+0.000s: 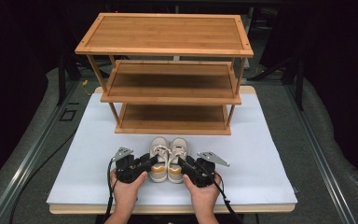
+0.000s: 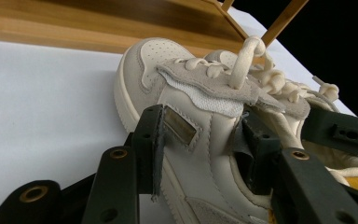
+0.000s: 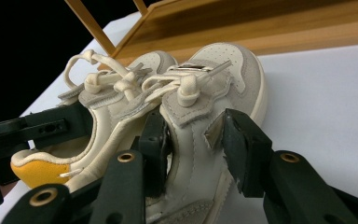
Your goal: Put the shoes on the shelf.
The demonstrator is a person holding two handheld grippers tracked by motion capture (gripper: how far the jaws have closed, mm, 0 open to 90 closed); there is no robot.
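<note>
1. High view: we see a white table top [image 1: 98, 154] w/ a pale wood edge along the near side, grey floor around it, dark room beyond. A three-tier bamboo rack [image 1: 168, 74] stands at the far half of the table.
2. Same view: a pair of cream shoes [image 1: 168, 158] sits side by side just in front of the rack, toes toward it. Left gripper [image 1: 153, 161] and right gripper [image 1: 182, 162], each in a hand, close in on the pair from either side.
3. Left gripper view: left shoe [image 2: 200, 121] lies on the white top; one jaw is on its outer side, the other inside the collar, pads against the wall, so clamped on it. Rack base runs across the top.
4. Right gripper view: right shoe [image 3: 205, 107] is likewise gripped across its side wall, one jaw inside, one outside. The yellow heel lining [image 3: 37, 170] of the other shoe shows at left.
</note>
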